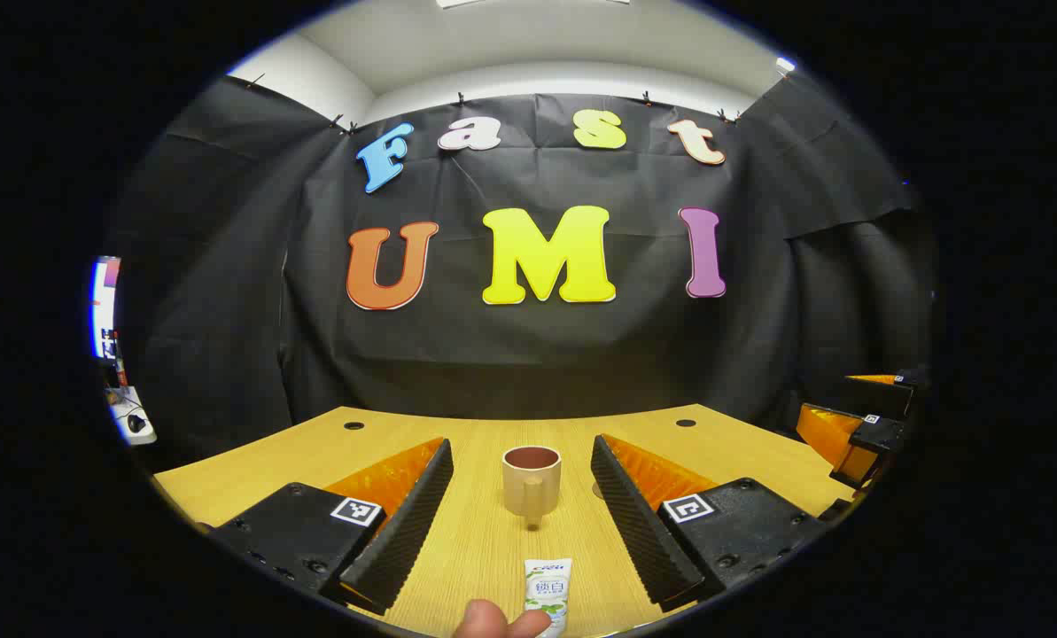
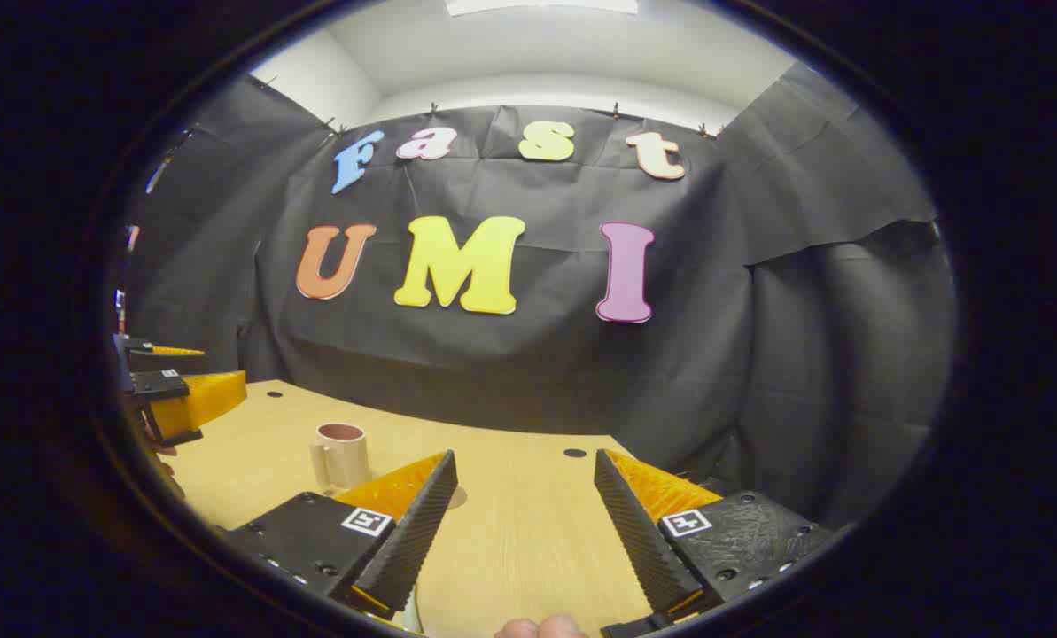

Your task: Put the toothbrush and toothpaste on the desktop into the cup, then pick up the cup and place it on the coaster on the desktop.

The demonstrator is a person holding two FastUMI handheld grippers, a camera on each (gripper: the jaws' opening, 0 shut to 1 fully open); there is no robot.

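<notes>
A beige cup (image 1: 531, 483) stands upright on the wooden desktop (image 1: 493, 549), its handle turned toward me, straight ahead between the fingers of my left gripper (image 1: 521, 447), which is open and holds nothing. A white toothpaste tube (image 1: 548, 595) lies flat on the desk nearer than the cup. In the right gripper view the cup (image 2: 342, 455) is to the left, beyond the left finger of my right gripper (image 2: 525, 459), also open and holding nothing. A thin round edge, perhaps the coaster (image 2: 458, 499), peeks out beside that finger. A white sliver (image 2: 411, 613) shows low down; I cannot tell what it is.
A person's fingertips (image 1: 493, 622) show at the lower edge beside the tube. The right gripper (image 1: 856, 425) hangs at the desk's right side, and the left gripper (image 2: 178, 390) at its left. Cable holes (image 1: 353, 425) sit near the back edge, by the black cloth wall.
</notes>
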